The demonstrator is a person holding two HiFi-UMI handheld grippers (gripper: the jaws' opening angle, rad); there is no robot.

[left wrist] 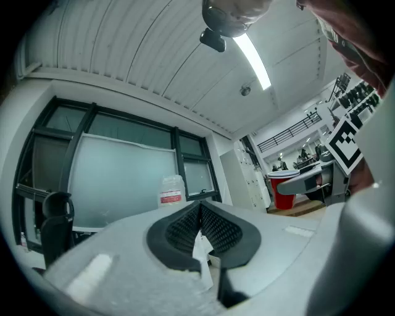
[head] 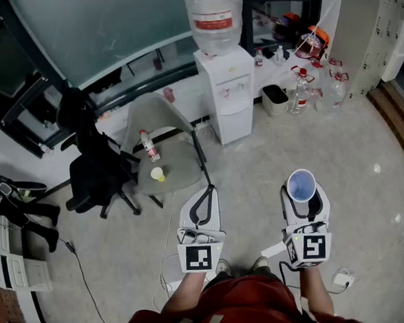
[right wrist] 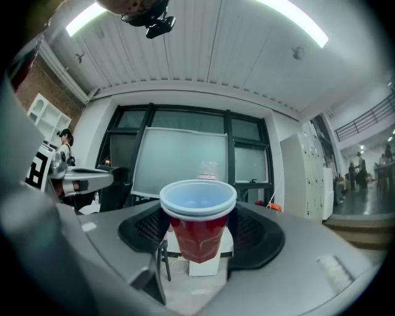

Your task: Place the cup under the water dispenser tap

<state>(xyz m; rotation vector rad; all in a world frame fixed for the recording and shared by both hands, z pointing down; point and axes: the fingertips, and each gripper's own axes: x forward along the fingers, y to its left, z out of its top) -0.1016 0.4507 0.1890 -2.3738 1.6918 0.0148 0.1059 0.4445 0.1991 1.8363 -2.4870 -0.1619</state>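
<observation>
The right gripper holds the red cup between its fingers. In the right gripper view the two dark ribbed pads stand wide apart and press on opposite sides of the cup's body just below its white rim. The cup stands upright with its mouth up, and its inside looks pale blue. The gripper points level, out over the floor.

The left gripper is empty. In the left gripper view its fingers are closed, the pads meeting at the tips with nothing between them. It is held beside the right gripper, a little apart from it, and from its own camera the red cup shows off to the right.

The white water dispenser stands straight ahead against the wall, with a large clear bottle upside down on top. The cup is well apart from it, with open floor between them. In the right gripper view the dispenser's white body shows directly behind and below the cup.

To the left of the dispenser stands a grey chair. A small bottle and a yellow cup rest on its seat. A black office chair stands further left.
</observation>
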